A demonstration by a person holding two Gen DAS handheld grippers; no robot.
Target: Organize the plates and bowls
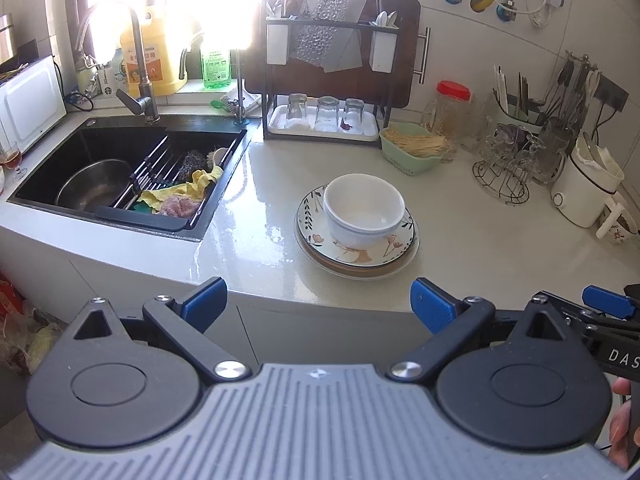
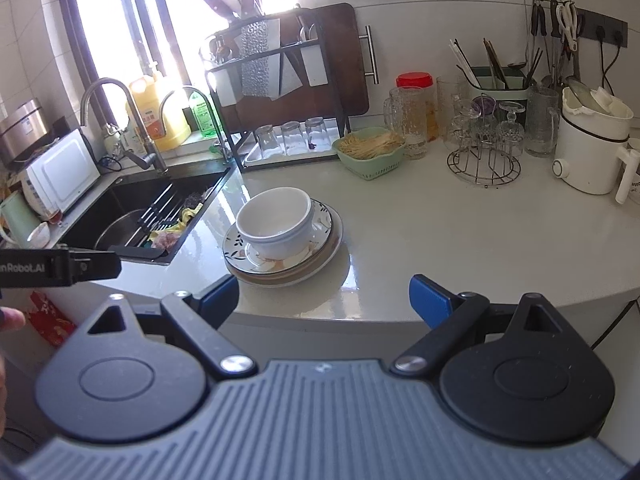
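Note:
White bowls (image 1: 364, 210) sit nested on a floral plate (image 1: 394, 246) stacked on other plates, on the pale countertop (image 1: 480, 248). The same stack shows in the right wrist view, bowls (image 2: 276, 220) on the floral plate (image 2: 320, 224). My left gripper (image 1: 319, 304) is open and empty, held at the counter's front edge, short of the stack. My right gripper (image 2: 324, 300) is open and empty, also at the front edge, with the stack ahead to its left. The right gripper's blue pads (image 1: 608, 306) show at the left wrist view's right edge.
A black sink (image 1: 120, 168) with a steel pot, rack and cloths lies left. A dish rack (image 1: 324, 120) holding upturned glasses stands at the back. A green basket (image 1: 414, 150), jars, a glass stand (image 1: 504, 172) and a white kettle (image 1: 584, 188) line the right.

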